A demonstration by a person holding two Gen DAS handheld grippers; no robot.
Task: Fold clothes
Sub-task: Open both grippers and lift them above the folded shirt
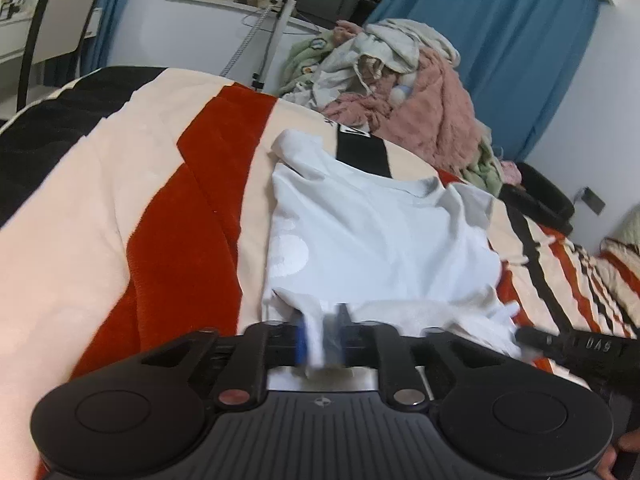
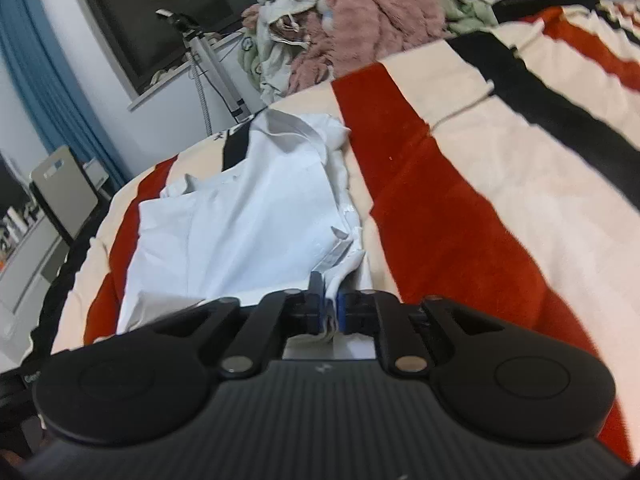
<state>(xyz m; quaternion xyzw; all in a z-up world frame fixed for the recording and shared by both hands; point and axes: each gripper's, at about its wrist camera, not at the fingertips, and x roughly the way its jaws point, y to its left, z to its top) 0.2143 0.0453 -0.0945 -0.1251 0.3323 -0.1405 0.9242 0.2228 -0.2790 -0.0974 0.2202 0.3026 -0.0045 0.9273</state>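
A white shirt point(image 1: 372, 232) is spread flat on a bed covered by a blanket point(image 1: 132, 184) striped in cream, rust red and black. The near hem of the shirt is pinched by both tools: the left gripper point(image 1: 322, 340) is closed almost fully, with a fold of white cloth caught between its blue-padded fingers point(image 1: 303, 338), and the right gripper point(image 2: 330, 310) is likewise clamped on the hem near the shirt's other corner. In the left wrist view the right gripper's black body is seen at the lower right edge, just beside the bunched white cloth. The collar end of the shirt is laid toward the far side of the bed, over a black stripe of the blanket. Beyond it, a heap of unfolded clothes point(image 1: 384, 80) in pink, pale green and grey is piled at the bed's far edge. A white wall is seen behind the bed, with blue curtains point(image 1: 500, 40) hung at both sides of a dark window point(image 2: 160, 12). A tripod point(image 1: 280, 12) is stood by the windowsill, and a chair point(image 1: 60, 16) with a pale back is placed at a desk near the wall.
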